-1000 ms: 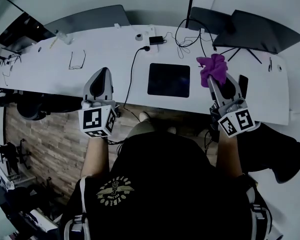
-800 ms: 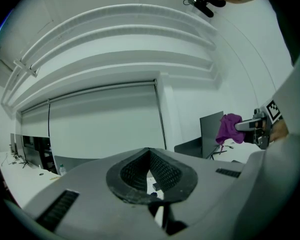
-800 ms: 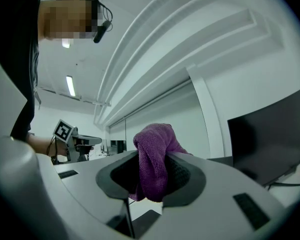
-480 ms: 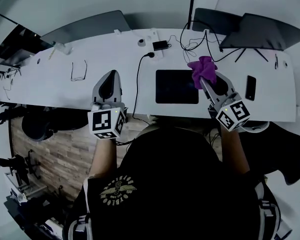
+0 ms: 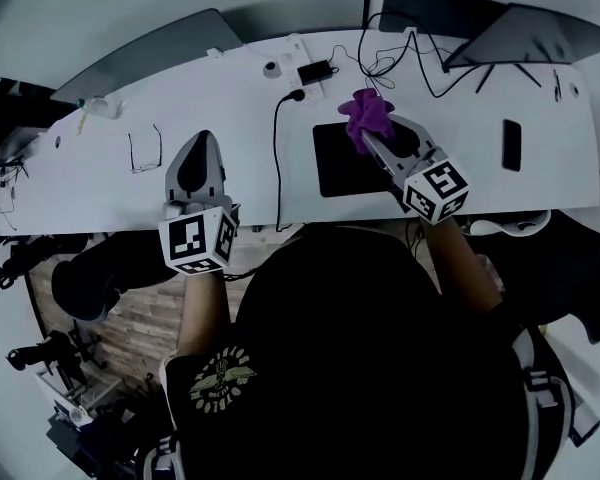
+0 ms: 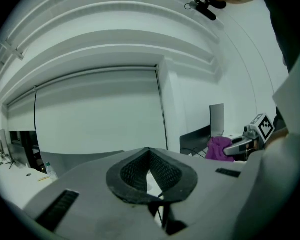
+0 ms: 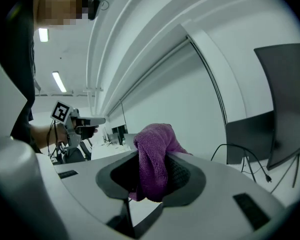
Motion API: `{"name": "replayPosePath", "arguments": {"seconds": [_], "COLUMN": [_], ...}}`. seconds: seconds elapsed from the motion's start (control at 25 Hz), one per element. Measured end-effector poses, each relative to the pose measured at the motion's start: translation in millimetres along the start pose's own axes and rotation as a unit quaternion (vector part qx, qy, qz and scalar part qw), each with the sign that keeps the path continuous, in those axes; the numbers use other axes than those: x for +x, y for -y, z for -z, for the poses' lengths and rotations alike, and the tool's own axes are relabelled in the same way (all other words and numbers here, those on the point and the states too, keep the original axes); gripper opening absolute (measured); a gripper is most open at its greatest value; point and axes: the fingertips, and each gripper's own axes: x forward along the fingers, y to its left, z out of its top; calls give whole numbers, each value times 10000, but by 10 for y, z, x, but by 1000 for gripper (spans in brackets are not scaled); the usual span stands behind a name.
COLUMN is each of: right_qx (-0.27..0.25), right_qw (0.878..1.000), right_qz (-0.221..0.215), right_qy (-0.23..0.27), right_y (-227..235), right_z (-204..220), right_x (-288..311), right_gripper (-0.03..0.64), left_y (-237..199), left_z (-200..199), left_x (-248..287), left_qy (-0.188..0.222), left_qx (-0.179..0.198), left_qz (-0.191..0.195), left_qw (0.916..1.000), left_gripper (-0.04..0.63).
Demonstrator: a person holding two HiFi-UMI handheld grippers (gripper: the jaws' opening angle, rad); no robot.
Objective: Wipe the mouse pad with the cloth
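Note:
A black mouse pad (image 5: 342, 173) lies on the white desk (image 5: 100, 178) near its front edge. My right gripper (image 5: 368, 136) is shut on a purple cloth (image 5: 368, 114) and holds it over the pad's far edge; whether cloth and pad touch I cannot tell. In the right gripper view the cloth (image 7: 157, 139) bulges up out of the shut right gripper (image 7: 154, 159). My left gripper (image 5: 201, 140) hovers over the desk to the left of the pad, shut and empty, its pads meeting at the tip (image 6: 149, 151). From the left gripper view the cloth (image 6: 217, 146) shows at far right.
A black cable (image 5: 277, 158) runs down the desk between the grippers, from a plug and a charger (image 5: 315, 71). Glasses (image 5: 143, 148) lie at left, a phone (image 5: 511, 144) at right. Dark screens (image 5: 145, 58) stand along the back, with tangled wires (image 5: 400, 53).
My right gripper has carried the purple cloth leftward, from right of the mouse pad to over its far edge. The left gripper has stayed in place over the desk.

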Motion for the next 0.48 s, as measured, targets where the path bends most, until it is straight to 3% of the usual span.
{"name": "replayPosePath", "arguments": {"seconds": [0.28, 0.48], "right_qx": [253, 535], "right_qw": [9971, 9882], "right_qz": [41, 8], "right_qy": [-722, -1435], "right_y": [87, 111], "right_z": [755, 1476], "right_x": [592, 971], "right_gripper": [118, 118], "left_y": [-181, -185], "left_z": [279, 394], "left_x": [112, 135], "left_qy": [-297, -382], "left_qx": [-74, -56], "left_qz": [56, 121], "left_qw": [9995, 9992], "left_gripper": [2, 2]}}
